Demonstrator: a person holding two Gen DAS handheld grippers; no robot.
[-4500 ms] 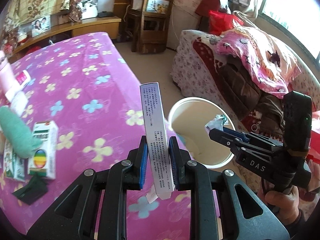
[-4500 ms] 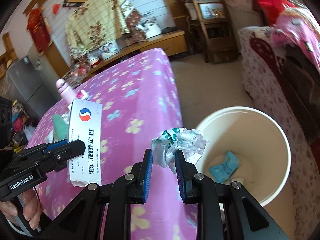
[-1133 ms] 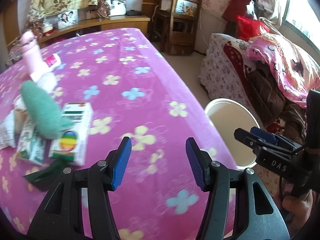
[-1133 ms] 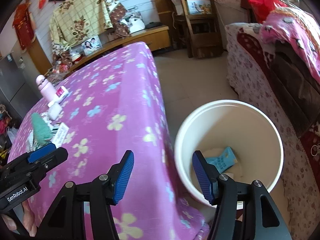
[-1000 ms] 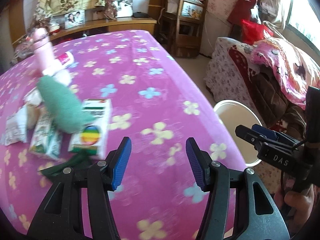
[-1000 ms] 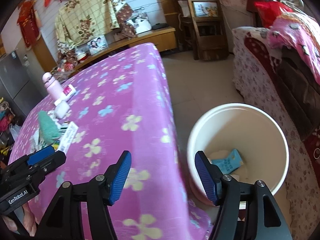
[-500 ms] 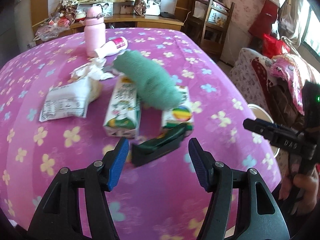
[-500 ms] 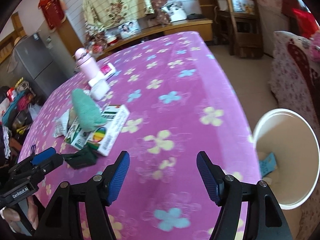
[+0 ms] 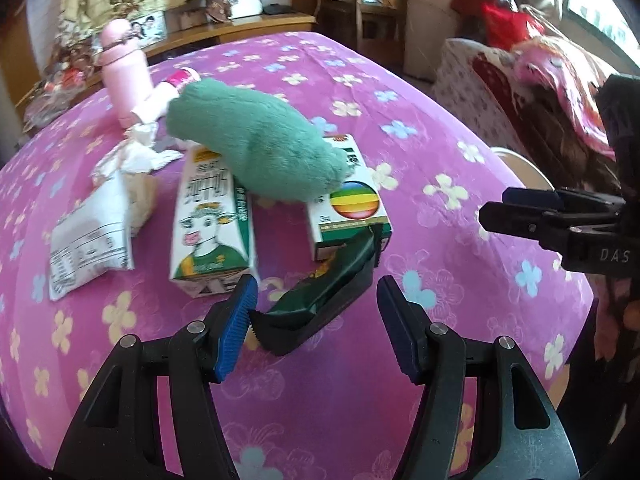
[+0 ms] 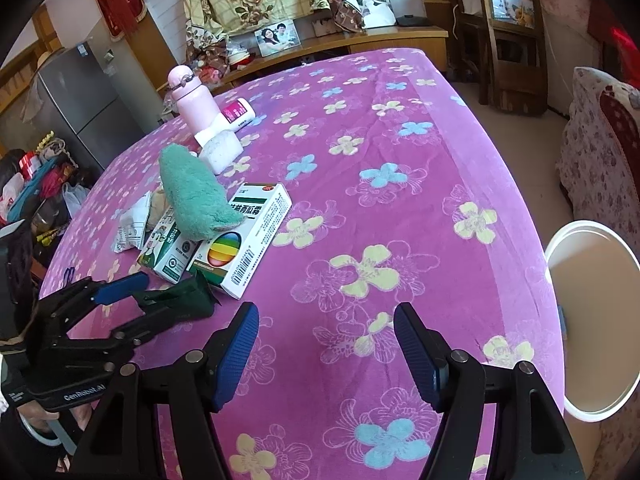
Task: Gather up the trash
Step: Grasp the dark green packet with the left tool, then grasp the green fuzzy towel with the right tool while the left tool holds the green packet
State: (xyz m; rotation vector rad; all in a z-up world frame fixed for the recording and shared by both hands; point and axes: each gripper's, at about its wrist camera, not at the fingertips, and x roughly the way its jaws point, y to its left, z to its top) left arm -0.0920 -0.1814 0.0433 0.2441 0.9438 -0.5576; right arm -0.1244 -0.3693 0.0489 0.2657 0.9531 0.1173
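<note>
Trash remains on your table (image 10: 400, 208): dark wrapper (image 9: 324, 300), milk carton (image 9: 210, 220), medicine box (image 9: 348, 200), white packet (image 9: 90, 236). Your left gripper (image 9: 316, 320) straddles the wrapper, fingers apart, not yet pinching; your right gripper (image 10: 326, 350) is spread and empty. Bin (image 10: 592, 320) waits far right.

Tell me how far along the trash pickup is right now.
Partly done at best: the white bin stands beside the table. Nothing is in hand; the left gripper is open around the dark green wrapper, and the right gripper is open and empty. Left: the wrapper, milk carton, medicine box, white packet and tissue.
</note>
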